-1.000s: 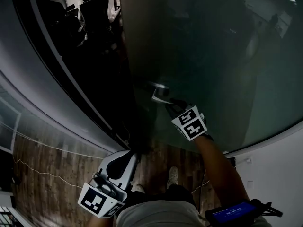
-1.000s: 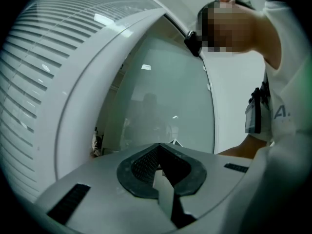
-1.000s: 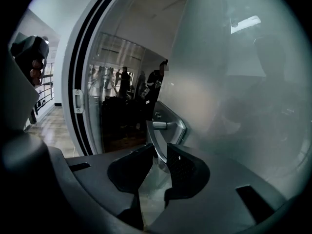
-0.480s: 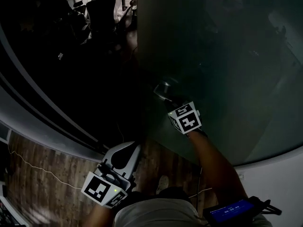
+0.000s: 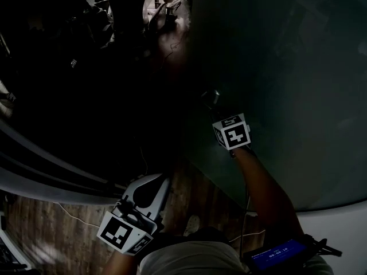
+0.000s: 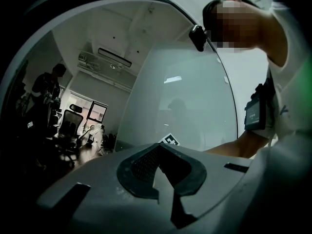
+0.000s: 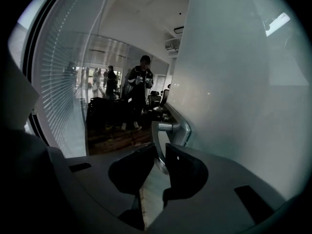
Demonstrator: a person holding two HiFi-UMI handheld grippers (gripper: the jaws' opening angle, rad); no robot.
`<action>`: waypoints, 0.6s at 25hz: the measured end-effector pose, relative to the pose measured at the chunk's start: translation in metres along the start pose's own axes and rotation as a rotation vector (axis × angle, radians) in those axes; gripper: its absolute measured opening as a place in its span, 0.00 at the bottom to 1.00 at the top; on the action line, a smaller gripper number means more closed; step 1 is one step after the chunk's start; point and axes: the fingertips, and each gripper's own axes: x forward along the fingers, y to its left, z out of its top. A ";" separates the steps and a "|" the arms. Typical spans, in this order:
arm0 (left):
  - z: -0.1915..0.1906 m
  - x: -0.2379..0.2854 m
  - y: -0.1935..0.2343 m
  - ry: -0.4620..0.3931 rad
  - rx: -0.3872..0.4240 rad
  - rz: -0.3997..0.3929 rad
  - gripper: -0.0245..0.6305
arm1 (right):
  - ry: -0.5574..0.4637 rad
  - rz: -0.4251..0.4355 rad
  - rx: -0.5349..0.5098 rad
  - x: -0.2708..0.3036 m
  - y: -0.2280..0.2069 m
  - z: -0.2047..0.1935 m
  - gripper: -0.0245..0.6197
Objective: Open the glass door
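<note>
The frosted glass door [image 5: 287,67] fills the right of the head view and stands swung open onto a dark room. Its metal lever handle [image 5: 210,98] sits on the door's left edge. My right gripper [image 5: 217,112], below its marker cube [image 5: 232,132], reaches up to that handle. In the right gripper view the handle [image 7: 168,128] runs down between the two dark pads, and my right gripper [image 7: 157,152] is closing on it. My left gripper [image 5: 162,180] hangs low by my hip, away from the door. In its own view the left gripper [image 6: 158,154] has its pads together and holds nothing.
Office chairs [image 5: 127,7] stand in the dark room beyond the doorway. A person [image 7: 139,89] stands further inside. A glass wall with blinds [image 7: 63,82] runs along the left. Wood flooring [image 5: 51,234] lies below, with my shoe [image 5: 192,225] on it.
The door has swung further to the right, widening the dark opening. My right gripper travelled with the handle. My left gripper shifted a little along with my body.
</note>
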 end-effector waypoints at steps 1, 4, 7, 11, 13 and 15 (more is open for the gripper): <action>-0.001 0.003 0.002 0.000 0.001 0.005 0.04 | -0.002 -0.007 0.006 0.005 -0.008 0.000 0.15; -0.004 0.012 0.003 0.000 -0.002 0.019 0.04 | -0.010 -0.043 0.025 0.017 -0.030 0.001 0.15; -0.005 0.019 -0.001 0.008 -0.018 0.023 0.04 | -0.017 -0.098 0.025 0.024 -0.052 0.001 0.15; -0.012 0.019 -0.007 0.031 -0.026 0.023 0.04 | -0.012 -0.142 0.048 0.030 -0.083 -0.006 0.15; -0.016 0.015 -0.006 0.043 -0.028 0.034 0.04 | -0.022 -0.137 0.105 0.033 -0.097 -0.010 0.15; -0.018 0.012 -0.001 0.050 -0.025 0.051 0.04 | -0.038 -0.146 0.131 0.037 -0.112 -0.010 0.15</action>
